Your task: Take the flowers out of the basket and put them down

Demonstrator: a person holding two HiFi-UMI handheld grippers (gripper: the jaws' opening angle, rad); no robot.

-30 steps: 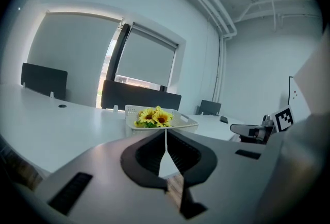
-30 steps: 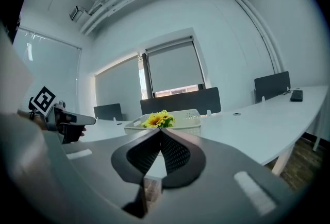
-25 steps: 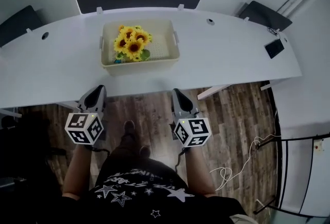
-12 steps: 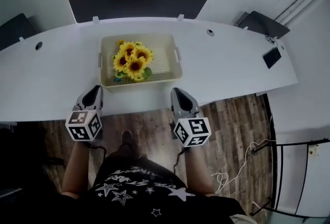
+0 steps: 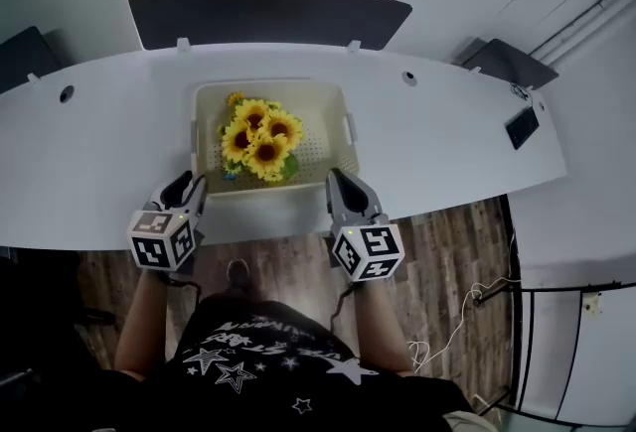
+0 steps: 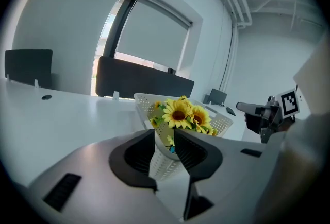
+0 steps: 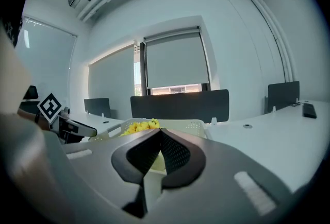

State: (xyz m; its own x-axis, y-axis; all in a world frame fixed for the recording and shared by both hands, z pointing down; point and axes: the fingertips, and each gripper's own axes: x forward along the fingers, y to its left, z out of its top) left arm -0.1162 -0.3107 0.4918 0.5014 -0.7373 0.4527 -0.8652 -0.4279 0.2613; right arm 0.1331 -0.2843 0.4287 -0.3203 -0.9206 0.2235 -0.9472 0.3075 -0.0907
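Note:
A bunch of yellow sunflowers [image 5: 258, 138] lies in the left half of a cream perforated basket [image 5: 323, 127] on the white curved table [image 5: 109, 142]. My left gripper [image 5: 188, 185] is at the basket's near left corner, its jaws opening. In the left gripper view [image 6: 165, 134] the basket's corner [image 6: 162, 158] and the sunflowers [image 6: 181, 114] show through the gap, and no pad presses on anything. My right gripper [image 5: 336, 179] sits at the basket's near right corner, shut and empty. In the right gripper view [image 7: 159, 131] the flowers [image 7: 140, 125] peek over the basket rim [image 7: 196, 124].
A dark partition screen [image 5: 268, 13] stands along the table's far edge, and a second one [image 5: 507, 63] at the back right. A dark phone [image 5: 523, 127] lies at the table's right end. Cable holes [image 5: 408, 78] dot the top. Wooden floor [image 5: 447, 251] lies below the near edge.
Both grippers have moved forward from below the table edge up to the basket's near corners. The left jaws, shut before, now stand apart.

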